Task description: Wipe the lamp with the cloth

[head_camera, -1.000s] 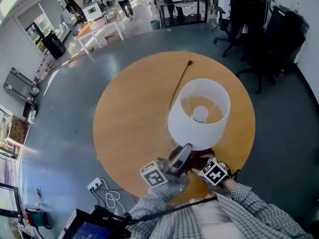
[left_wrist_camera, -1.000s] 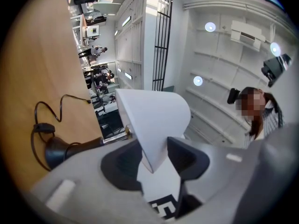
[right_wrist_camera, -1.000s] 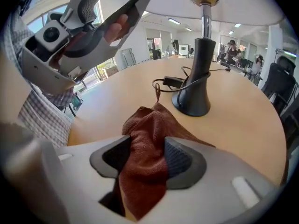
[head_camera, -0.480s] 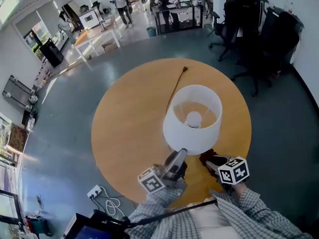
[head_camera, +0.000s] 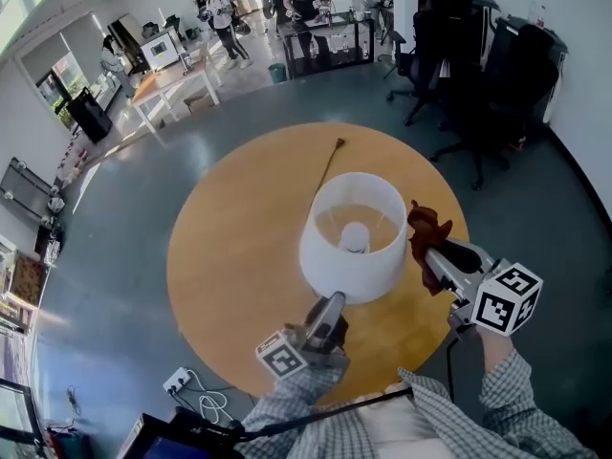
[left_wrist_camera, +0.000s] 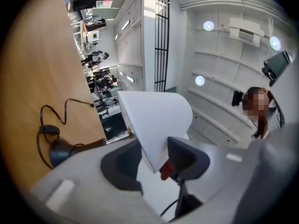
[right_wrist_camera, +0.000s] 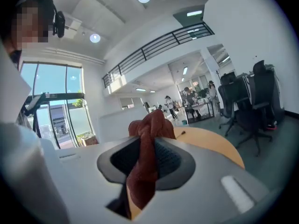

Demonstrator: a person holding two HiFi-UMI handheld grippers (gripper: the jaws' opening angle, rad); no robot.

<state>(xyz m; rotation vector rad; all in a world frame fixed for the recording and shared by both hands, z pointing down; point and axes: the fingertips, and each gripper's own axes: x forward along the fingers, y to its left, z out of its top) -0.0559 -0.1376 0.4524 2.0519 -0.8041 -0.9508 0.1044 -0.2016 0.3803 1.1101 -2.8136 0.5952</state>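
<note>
The left tongs [head_camera: 332,300] pinch the lampshade [head_camera: 325,256] rim; the right tongs [head_camera: 427,254], just closed, grip the red cloth [head_camera: 422,224] (wiping not yet begun).

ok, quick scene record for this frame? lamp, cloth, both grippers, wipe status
table: round, wooden
lamp: upright on table, white shade, cord trailing away across the top
left gripper: shut on shade's lower rim
right gripper: jaws have just been closing, clamped on cloth
cloth: red-brown, bunched, held up at shade's right side; contact unclear
wipe: not visibly started
</note>
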